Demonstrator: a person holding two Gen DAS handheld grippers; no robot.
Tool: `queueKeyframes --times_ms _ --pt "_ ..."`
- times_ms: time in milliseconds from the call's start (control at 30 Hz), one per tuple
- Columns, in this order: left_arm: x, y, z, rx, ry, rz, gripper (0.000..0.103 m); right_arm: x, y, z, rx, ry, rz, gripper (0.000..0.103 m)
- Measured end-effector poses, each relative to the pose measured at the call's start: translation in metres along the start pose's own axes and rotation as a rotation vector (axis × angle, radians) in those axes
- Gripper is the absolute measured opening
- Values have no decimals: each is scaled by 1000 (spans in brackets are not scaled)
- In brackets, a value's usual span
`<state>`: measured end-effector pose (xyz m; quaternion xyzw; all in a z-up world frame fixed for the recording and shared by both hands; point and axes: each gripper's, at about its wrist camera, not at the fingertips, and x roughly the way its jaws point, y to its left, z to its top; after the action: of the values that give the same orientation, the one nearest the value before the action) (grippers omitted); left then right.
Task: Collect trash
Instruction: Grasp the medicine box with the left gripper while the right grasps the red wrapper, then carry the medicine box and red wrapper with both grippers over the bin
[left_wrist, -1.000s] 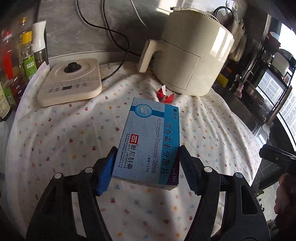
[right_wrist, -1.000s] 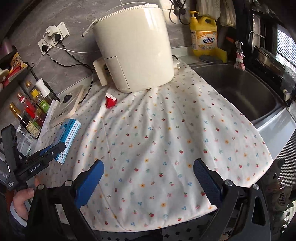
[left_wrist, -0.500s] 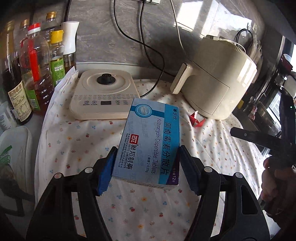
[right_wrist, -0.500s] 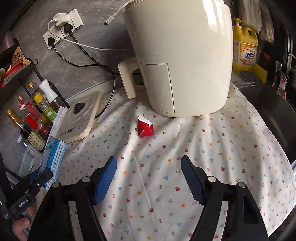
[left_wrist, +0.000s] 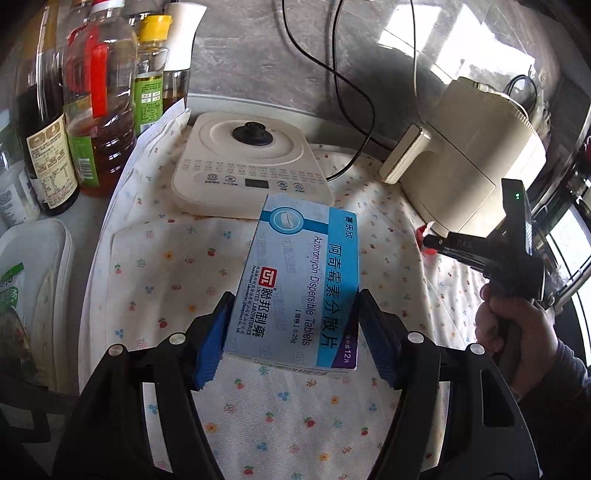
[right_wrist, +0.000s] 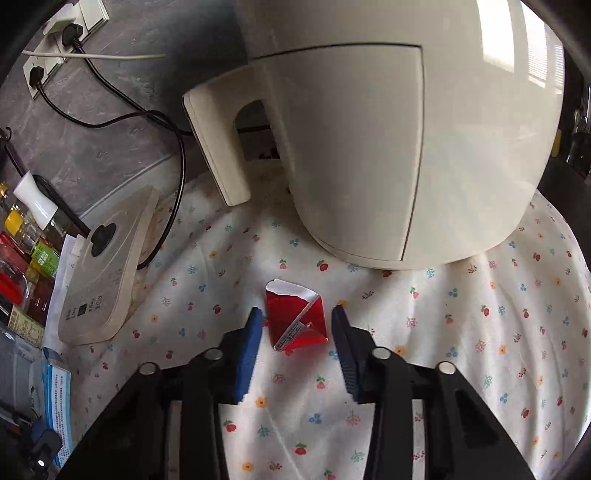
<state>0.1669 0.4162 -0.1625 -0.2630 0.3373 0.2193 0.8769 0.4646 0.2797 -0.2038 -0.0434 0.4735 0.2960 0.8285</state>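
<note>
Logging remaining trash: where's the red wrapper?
Right wrist view: red wrapper lies on the cloth between the closing right gripper pads, before the air fryer.

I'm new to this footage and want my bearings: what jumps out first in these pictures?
A blue pill box is clamped in the left gripper above the flowered cloth. In the right wrist view, the right gripper is closing around a small red wrapper lying on the cloth, its pads not yet touching it. Just behind looms a big cream air fryer.
</note>
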Motion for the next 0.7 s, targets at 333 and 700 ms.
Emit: queueKeyframes --times_ms 333,700 --pt "5 -2 -6 -60 -30 -108 67 -53 20 -22 -141 7 -25 17" --pt "-6 -39 -15 -55 -55 -159 67 -128 -20 -45 -121 -48 -41 17"
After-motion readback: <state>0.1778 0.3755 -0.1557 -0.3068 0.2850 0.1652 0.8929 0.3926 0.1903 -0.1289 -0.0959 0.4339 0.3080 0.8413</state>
